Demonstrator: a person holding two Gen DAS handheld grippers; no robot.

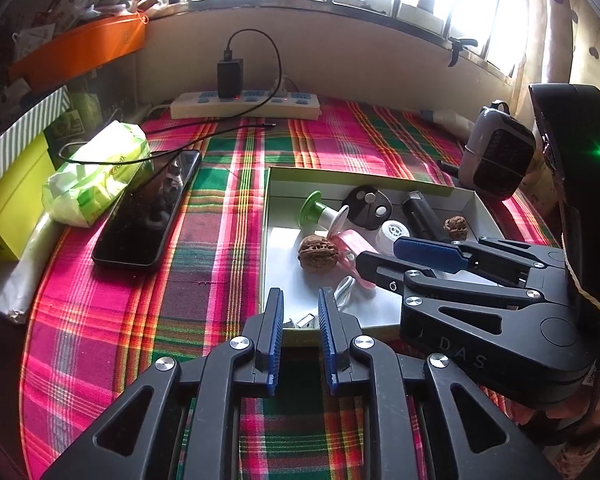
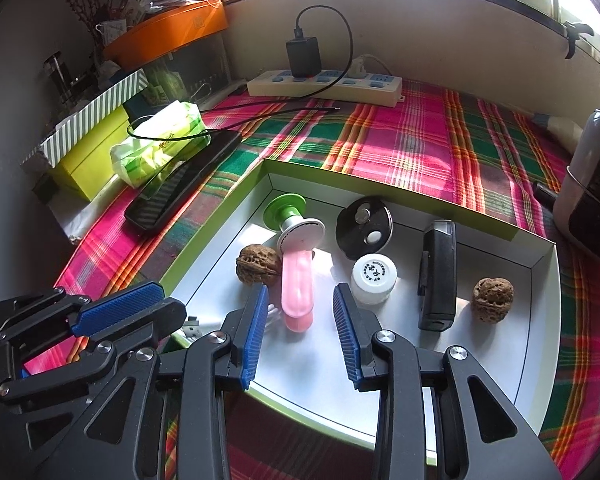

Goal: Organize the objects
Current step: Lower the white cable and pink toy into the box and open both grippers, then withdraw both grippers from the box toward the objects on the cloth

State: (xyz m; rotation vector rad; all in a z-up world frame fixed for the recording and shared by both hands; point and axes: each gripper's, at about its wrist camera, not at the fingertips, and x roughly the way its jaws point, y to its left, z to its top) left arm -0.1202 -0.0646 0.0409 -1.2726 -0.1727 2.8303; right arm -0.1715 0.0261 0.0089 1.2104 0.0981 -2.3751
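A shallow box with a green rim (image 2: 384, 186) and white floor lies on the plaid cloth. It holds a pink tube (image 2: 297, 284), two walnuts (image 2: 258, 265) (image 2: 493, 294), a white cap (image 2: 374, 278), a black round disc (image 2: 364, 228), a black oblong device (image 2: 438, 276) and a green-and-white spool (image 2: 288, 216). My right gripper (image 2: 302, 296) is open over the box, its blue pads either side of the pink tube's near end with gaps showing. My left gripper (image 1: 300, 300) is open and empty at the box's near edge, above a white cable (image 1: 346, 288) and its USB plug (image 1: 306, 320).
To the left of the box are a black phone (image 1: 148, 216), a green tissue pack (image 1: 96, 172) and a yellow-green carton (image 1: 12, 196). A power strip (image 1: 244, 104) with a black charger (image 1: 230, 78) runs along the back wall. A grey device (image 1: 496, 152) stands at the right.
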